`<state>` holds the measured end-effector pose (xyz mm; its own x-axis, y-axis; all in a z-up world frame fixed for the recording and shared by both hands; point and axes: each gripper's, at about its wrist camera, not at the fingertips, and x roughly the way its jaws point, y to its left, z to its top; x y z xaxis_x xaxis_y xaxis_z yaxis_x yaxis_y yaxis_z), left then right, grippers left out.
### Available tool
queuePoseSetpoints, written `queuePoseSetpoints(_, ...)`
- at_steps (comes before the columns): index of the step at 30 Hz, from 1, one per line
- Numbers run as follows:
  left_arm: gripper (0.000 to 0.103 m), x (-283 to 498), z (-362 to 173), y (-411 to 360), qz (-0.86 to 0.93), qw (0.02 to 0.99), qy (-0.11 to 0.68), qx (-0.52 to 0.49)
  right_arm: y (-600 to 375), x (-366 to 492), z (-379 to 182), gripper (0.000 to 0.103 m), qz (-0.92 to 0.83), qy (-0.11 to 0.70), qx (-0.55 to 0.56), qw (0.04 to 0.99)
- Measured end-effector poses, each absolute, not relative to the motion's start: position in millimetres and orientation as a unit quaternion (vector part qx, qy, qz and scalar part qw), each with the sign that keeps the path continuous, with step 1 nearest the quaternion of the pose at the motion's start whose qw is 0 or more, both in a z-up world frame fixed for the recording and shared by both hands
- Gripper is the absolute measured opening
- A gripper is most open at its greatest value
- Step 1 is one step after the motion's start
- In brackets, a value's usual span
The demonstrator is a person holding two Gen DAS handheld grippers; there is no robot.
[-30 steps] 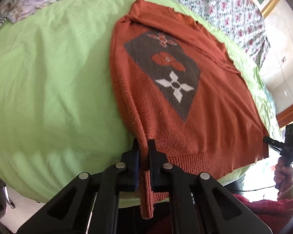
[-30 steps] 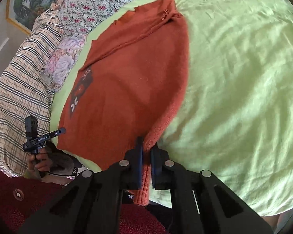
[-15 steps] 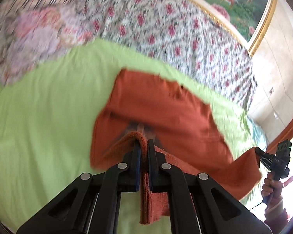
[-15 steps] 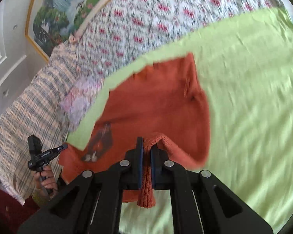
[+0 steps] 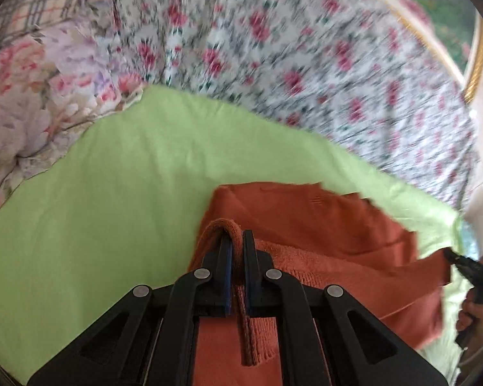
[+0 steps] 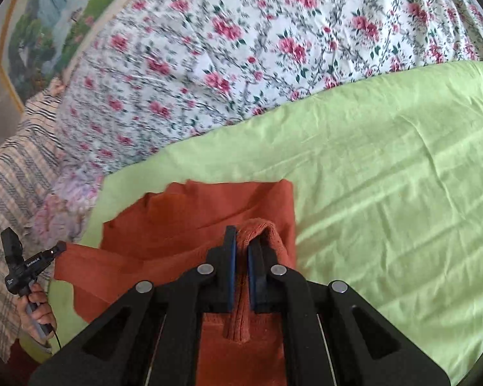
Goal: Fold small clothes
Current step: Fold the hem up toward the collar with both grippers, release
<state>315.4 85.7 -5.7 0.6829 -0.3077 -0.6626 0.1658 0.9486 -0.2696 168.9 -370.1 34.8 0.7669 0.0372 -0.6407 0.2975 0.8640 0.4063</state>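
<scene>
A rust-orange knit sweater (image 5: pixel 306 222) lay on a lime-green sheet (image 5: pixel 112 193) spread over a bed, its ribbed hem lifted and carried over the body of the garment toward the collar end. The left gripper (image 5: pixel 237 241) was clenched on one hem corner and the right gripper (image 6: pixel 241 241) was clamped on the other, each with a fold of knit pinched between the pads and a tail hanging behind. A floral cover (image 6: pixel 241 48) lay beyond the sheet. The knit appeared soft, light and limp, sagging between the two holds, and likely to stretch or slide if tugged unevenly. The ribbed hem corners looked the firmest places to hold it.
</scene>
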Motion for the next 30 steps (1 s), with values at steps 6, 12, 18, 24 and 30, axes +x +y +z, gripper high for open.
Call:
queuePoseSetpoints(6, 0.005, 356.0, -54.6, 88.8, -0.126, 0.881, 0.443, -0.107, -390.0, 195.8, -1.2, 0.008, -0.1, 0.376, 0.267, 0.882)
queuePoseSetpoints(12, 0.035, 284.1, -39.3, 73.9, -0.193, 0.88, 0.424, -0.092, -376.4, 156.8, 8.8, 0.023, -0.124, 0.355, 0.27, 0.886)
queuePoseSetpoints(18, 0.04, 245.0, -63.3, -2.2, -0.263, 0.847, 0.462, 0.003, -264.6, 162.8, -1.5, 0.023, 0.072, 0.422, 0.158, 0.89)
queuePoseSetpoints(24, 0.039, 300.3, -58.2, -14.8, -0.246, 0.85, 0.466, 0.025, -249.4, 206.1, -30.6, 0.023, 0.067, 0.474, 0.095, 0.873)
queuePoseSetpoints(30, 0.039, 391.7, -25.8, 24.1, -0.124, 0.887, 0.443, -0.034, -359.5, 209.1, -1.5, 0.023, -0.156, 0.38, 0.205, 0.888)
